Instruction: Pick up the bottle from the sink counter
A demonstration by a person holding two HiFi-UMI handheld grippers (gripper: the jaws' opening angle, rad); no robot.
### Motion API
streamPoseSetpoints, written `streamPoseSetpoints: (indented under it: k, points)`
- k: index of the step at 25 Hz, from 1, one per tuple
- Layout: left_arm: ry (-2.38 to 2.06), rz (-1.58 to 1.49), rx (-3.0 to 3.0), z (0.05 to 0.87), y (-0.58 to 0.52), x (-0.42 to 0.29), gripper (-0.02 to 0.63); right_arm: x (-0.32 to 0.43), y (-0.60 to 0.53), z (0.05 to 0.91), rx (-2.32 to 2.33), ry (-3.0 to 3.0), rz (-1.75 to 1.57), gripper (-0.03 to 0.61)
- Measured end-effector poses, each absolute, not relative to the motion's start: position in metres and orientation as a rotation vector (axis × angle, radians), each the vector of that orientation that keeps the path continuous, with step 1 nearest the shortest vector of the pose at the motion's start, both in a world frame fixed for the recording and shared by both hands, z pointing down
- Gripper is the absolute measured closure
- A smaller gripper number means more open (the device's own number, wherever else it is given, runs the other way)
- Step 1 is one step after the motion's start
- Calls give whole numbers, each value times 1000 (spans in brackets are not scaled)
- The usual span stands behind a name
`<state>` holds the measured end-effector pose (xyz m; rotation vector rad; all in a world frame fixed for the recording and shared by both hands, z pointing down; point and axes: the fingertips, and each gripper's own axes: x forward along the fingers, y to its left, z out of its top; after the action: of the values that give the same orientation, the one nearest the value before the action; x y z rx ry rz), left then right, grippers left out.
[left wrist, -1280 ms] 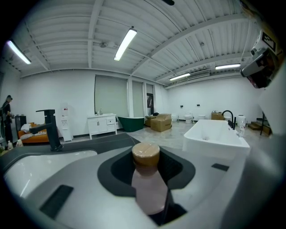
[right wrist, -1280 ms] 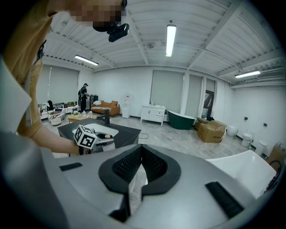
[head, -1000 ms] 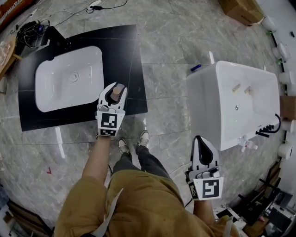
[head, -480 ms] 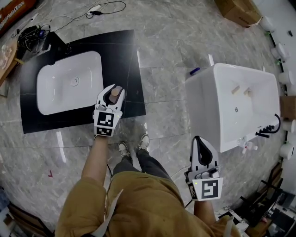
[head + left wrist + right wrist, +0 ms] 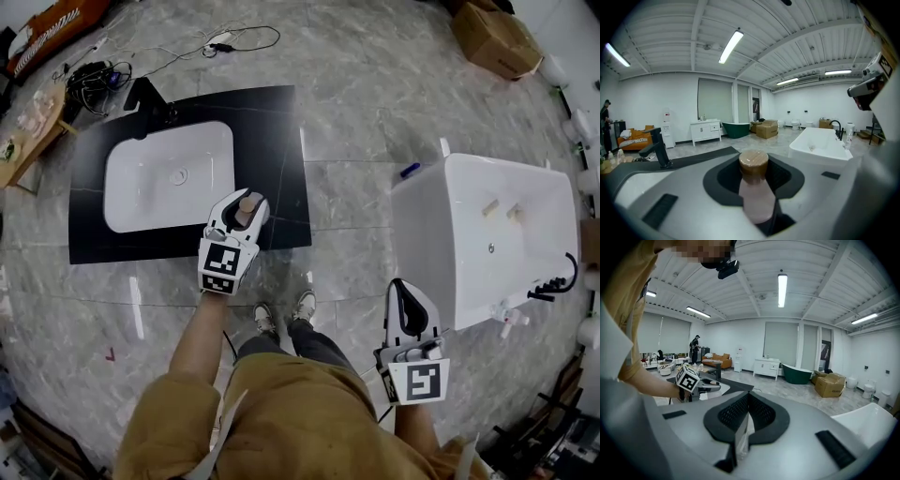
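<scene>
A pale pink bottle (image 5: 755,194) with a round wooden cap (image 5: 248,203) stands upright between the jaws of my left gripper (image 5: 242,212), which is shut on it. In the head view it is over the front right part of the black sink counter (image 5: 281,131), beside the white basin (image 5: 169,176). The jaws hide the bottle's base, so I cannot tell whether it touches the counter. My right gripper (image 5: 410,314) hangs low at my right side, its jaws shut with nothing between them (image 5: 743,427).
A black faucet (image 5: 658,149) stands at the counter's far left. A white bathtub (image 5: 497,234) sits on the floor to the right, with a cardboard box (image 5: 497,37) beyond it. Cables (image 5: 225,39) lie behind the counter. Grey marble floor surrounds everything.
The head view has shifted, so counter and tub now sit further right and lower. My left gripper stays shut on the bottle at the counter's front right. The right gripper has barely moved.
</scene>
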<state>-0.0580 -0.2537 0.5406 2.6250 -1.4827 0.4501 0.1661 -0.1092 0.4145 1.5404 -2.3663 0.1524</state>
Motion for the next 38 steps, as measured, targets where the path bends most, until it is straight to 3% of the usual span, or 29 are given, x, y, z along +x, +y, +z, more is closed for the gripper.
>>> streamPoseSetpoints:
  k: [38]
  points:
    - [-1671, 219, 2658, 318, -131, -108, 495, 134, -114, 361, 1447, -2570, 48, 575]
